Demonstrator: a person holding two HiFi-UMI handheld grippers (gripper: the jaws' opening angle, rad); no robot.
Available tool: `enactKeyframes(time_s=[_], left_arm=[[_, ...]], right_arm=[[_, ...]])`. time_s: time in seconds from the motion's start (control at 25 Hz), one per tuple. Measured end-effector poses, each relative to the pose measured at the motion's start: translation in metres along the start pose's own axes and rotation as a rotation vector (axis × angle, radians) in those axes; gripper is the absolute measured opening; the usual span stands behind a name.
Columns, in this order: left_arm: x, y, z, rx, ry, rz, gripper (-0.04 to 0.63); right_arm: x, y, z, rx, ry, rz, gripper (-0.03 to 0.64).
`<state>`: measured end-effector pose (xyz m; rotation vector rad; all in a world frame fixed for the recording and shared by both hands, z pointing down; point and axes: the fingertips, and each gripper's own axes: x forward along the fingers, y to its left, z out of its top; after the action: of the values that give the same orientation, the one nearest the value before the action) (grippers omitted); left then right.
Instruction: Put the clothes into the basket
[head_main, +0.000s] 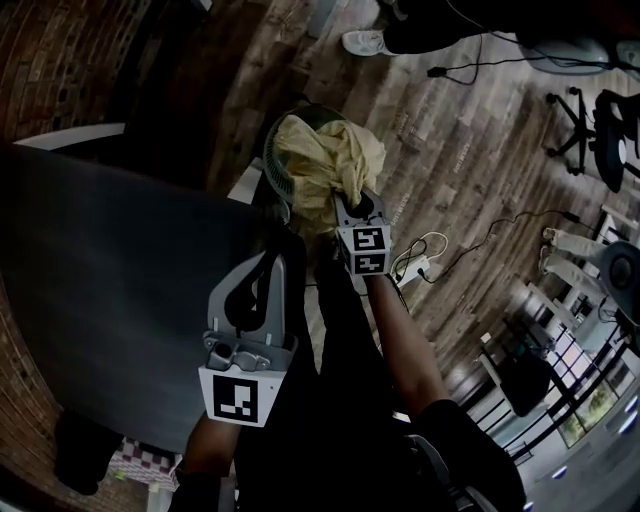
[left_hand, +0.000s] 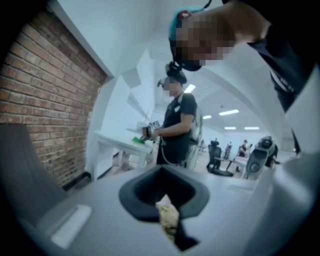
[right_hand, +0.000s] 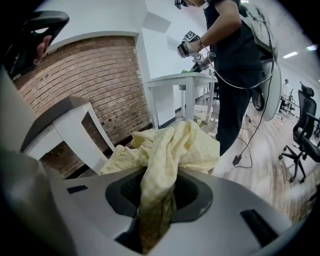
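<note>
A bunched pale yellow cloth (head_main: 318, 155) hangs over a green slatted basket (head_main: 277, 168) that stands on the wooden floor beside a dark table. My right gripper (head_main: 351, 203) points steeply down and is shut on a fold of this cloth (right_hand: 175, 145), which spills out ahead of the right gripper's (right_hand: 158, 173) jaws. Over the table's edge, nearer to me, is my left gripper (head_main: 271, 263), its jaws together and holding nothing. In the left gripper view the left gripper (left_hand: 163, 172) points almost level into the room. Only a scrap of yellow shows through the slot.
The dark table (head_main: 100, 260) fills the left of the head view. On the floor to the right lie a power strip with cables (head_main: 420, 266), with office chairs (head_main: 600, 130) beyond. Another person (right_hand: 235, 60) stands at a white table (right_hand: 182, 80) by a brick wall (right_hand: 95, 80).
</note>
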<state>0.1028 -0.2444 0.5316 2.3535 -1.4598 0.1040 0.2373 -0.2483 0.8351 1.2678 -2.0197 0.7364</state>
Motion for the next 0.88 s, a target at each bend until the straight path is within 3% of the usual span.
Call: enactKeyframes(time_s=[0.36, 0.52, 0.68, 0.88], left_arm=[[0.011, 0.003, -0.022, -0.038, 0.010, -0.015, 0.005], [0.013, 0.003, -0.030, -0.039, 0.021, -0.020, 0.005], [0.013, 0.005, -0.036, -0.044, 0.037, -0.016, 0.005], [0.013, 0.007, -0.034, -0.049, 0.039, -0.012, 0.005]], right_arm=[[0.058, -0.007, -0.040, 0.017, 0.070, 0.015, 0.104], [0.091, -0.009, -0.072, 0.040, 0.181, 0.031, 0.216], [0.105, -0.010, -0.095, 0.063, 0.257, 0.025, 0.221], [0.102, -0.011, -0.100, 0.100, 0.266, 0.012, 0.221]])
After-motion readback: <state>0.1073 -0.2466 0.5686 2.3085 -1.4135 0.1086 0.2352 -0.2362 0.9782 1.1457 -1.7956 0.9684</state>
